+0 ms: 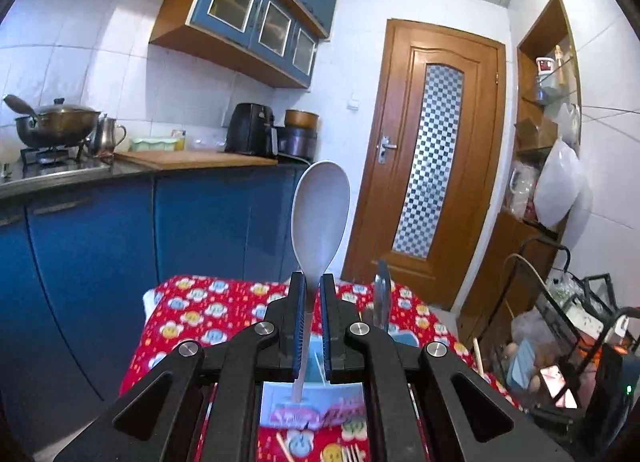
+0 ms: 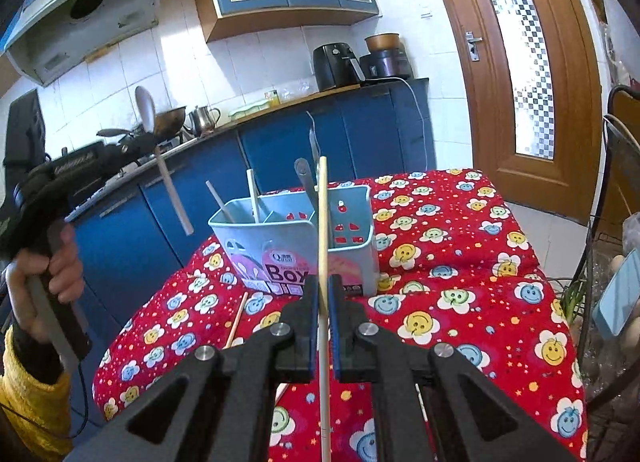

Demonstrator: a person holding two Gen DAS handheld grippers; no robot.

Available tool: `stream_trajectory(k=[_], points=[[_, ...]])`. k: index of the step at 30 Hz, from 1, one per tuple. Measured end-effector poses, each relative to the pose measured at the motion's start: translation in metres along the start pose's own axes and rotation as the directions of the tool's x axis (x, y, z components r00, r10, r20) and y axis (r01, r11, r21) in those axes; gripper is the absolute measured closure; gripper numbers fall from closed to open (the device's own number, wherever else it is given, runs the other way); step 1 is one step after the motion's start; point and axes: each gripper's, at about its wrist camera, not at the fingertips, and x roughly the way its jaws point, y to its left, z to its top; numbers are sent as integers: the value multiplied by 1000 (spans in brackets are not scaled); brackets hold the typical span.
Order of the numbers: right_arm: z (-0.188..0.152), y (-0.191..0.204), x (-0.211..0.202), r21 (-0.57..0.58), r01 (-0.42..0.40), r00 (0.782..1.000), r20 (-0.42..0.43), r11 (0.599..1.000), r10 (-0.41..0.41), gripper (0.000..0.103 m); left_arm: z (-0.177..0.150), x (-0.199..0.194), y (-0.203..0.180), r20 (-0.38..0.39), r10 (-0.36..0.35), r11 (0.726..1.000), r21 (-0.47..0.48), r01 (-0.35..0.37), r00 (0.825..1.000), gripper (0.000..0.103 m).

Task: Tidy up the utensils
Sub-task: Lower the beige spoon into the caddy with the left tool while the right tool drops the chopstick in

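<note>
Left wrist view: left gripper point(image 1: 313, 286) jaws clenched on pale rice spoon point(image 1: 320, 213), bowl upright, handle pointing down toward light blue utensil box point(image 1: 312, 394) on red-clothed desk point(image 1: 208, 310).

Right wrist view: right gripper point(image 2: 324, 294) jaws grasping upright chopstick point(image 2: 323, 221) just near of box; loose chopstick point(image 2: 237, 320) lies on cloth, left.

A wooden door point(image 1: 424, 157), blue cabinets point(image 1: 224, 217), black air fryer point(image 2: 335, 66) — red smiley-face cloth point(image 2: 460, 246) below.
</note>
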Motion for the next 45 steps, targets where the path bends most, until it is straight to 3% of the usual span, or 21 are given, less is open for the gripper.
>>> stream_trajectory(k=[7, 16, 26, 34, 40, 45], points=[[13, -4, 15, 26, -20, 999, 32, 999, 19, 97, -6, 32, 3, 10, 2, 1000, -11, -2, 1000, 96], [39, -7, 43, 32, -25, 998, 63, 999, 23, 97, -34, 72, 15, -30, 11, 999, -30, -11, 1000, 96], [89, -10, 83, 5, -5, 984, 178, 1000, 4, 97, -57, 98, 26, -73, -1, 999, -49, -3, 997, 96], [88, -9, 119, -46, 17, 967, 254, 999, -5, 96, -67, 107, 26, -103, -20, 999, -49, 15, 994, 96], [80, -18, 134, -35, 10, 975, 224, 999, -2, 96, -71, 113, 28, -140, -9, 998, -66, -1, 990, 95], [76, -15, 133, -49, -2, 981, 192, 999, 12, 96, -71, 113, 27, -150, -2, 998, -66, -8, 989, 88]])
